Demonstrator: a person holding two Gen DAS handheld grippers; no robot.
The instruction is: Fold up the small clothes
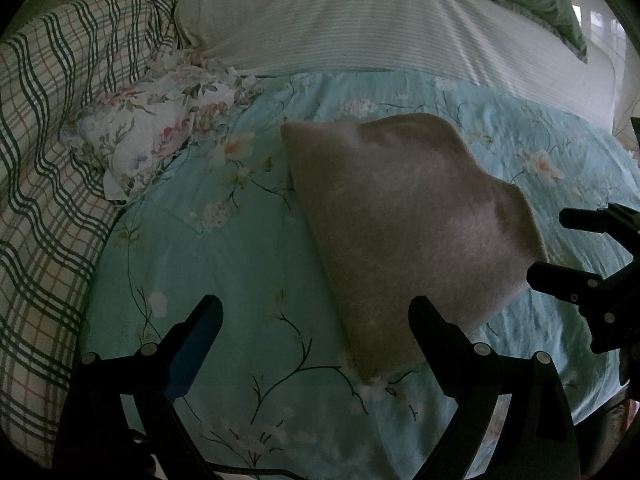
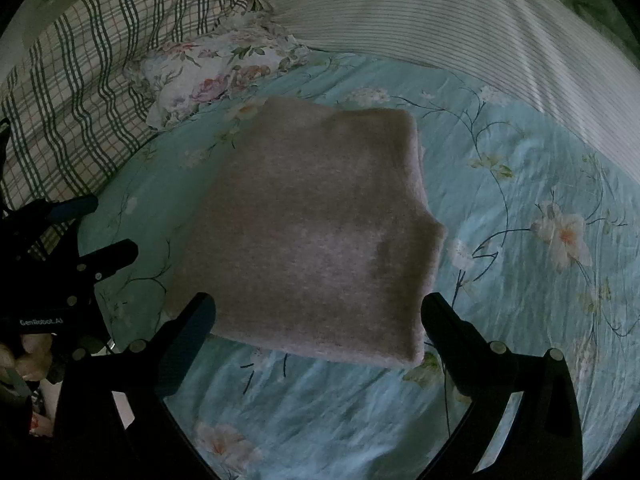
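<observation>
The pinkish-grey garment (image 2: 316,232) lies on the bed, on the light blue flowered sheet (image 2: 520,184), already folded into a compact, roughly square packet with a thicker layered edge on its right side. From its shape the folding looks nearly finished; what remains is probably a last fold or a tidy-up of the edges.

To do that well, the person would best pinch only the near corners, taking all layers together so the packet does not slide open, then carry them evenly toward the far edge and press flat. The fleecy cloth looks soft and thick, so it may spring back if let go too soon.

The left tongs (image 1: 316,322) stand wide apart and hold nothing; the right finger sits over the garment's near left corner, though contact cannot be confirmed. The right tongs (image 2: 318,316) are also spread wide and hold nothing, framing the near edge of the packet. A floral pillow (image 2: 216,68) and a checked blanket (image 2: 80,72) lie far left, well apart from the work.
</observation>
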